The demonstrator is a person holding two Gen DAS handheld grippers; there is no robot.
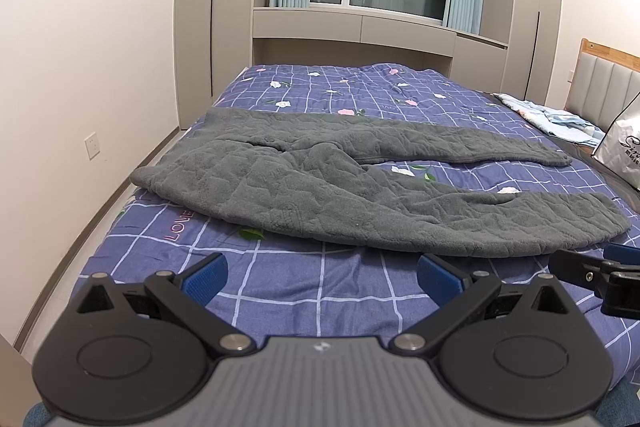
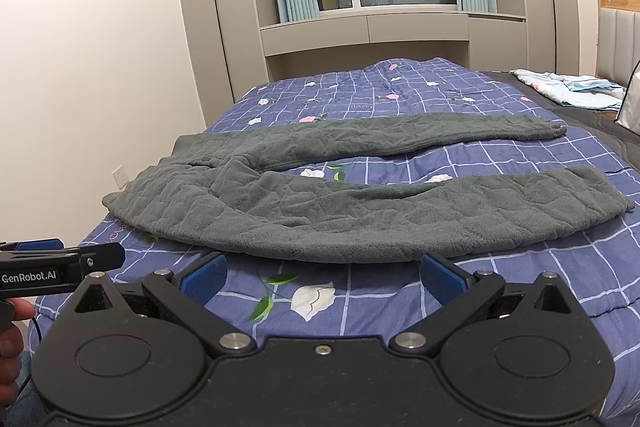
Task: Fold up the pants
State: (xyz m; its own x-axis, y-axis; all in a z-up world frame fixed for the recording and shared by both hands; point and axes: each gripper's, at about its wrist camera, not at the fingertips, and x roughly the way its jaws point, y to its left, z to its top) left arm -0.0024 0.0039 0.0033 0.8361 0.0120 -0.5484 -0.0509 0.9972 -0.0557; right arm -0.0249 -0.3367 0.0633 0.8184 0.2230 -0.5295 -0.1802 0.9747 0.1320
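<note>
Grey fleece pants (image 1: 340, 187) lie spread flat on the blue checked bedspread (image 1: 320, 291), waist at the left, both legs stretched to the right and apart. They also show in the right wrist view (image 2: 320, 211). My left gripper (image 1: 322, 277) is open and empty, just short of the near leg's edge. My right gripper (image 2: 322, 277) is open and empty, just short of the near leg's edge, further right. The right gripper's side shows at the left wrist view's right edge (image 1: 596, 273). The left gripper's side shows in the right wrist view (image 2: 60, 263).
A wall runs along the bed's left side (image 1: 80, 87). Wardrobes and a window stand beyond the far end (image 1: 360, 27). A headboard (image 1: 608, 83), folded light blue bedding (image 1: 560, 119) and a white bag (image 1: 624, 147) sit at the right.
</note>
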